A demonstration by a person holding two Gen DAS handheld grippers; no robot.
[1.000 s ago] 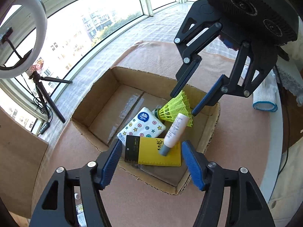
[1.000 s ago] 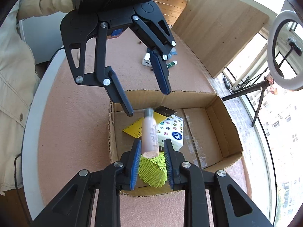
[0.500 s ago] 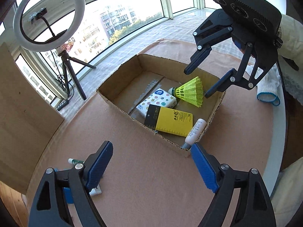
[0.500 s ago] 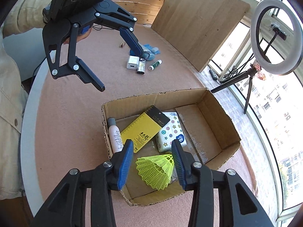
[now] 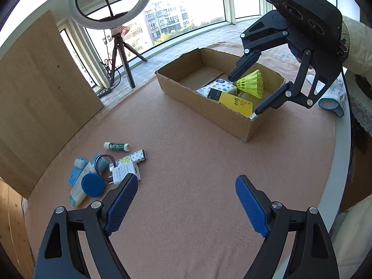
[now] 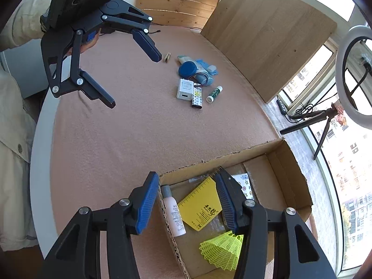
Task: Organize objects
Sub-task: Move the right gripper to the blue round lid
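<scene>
From the left wrist, I'd steer my left hand-held gripper (image 5: pixel 186 204), wide open and empty, down to the charger (image 5: pixel 124 171) in the pile on the surface (image 5: pixel 186 153), taking it clear of its neighbours. From the right wrist, my right hand-held gripper (image 6: pixel 186 200) hangs open, empty, over the box (image 6: pixel 288 162), above the bottle (image 6: pixel 174 214) and ruler (image 6: pixel 200 204).

Black linkage grippers, silver screws, ribbed blue fingers (image 5: pixel 121 205); beige sleeves (image 5: pixel 358 46).
</scene>
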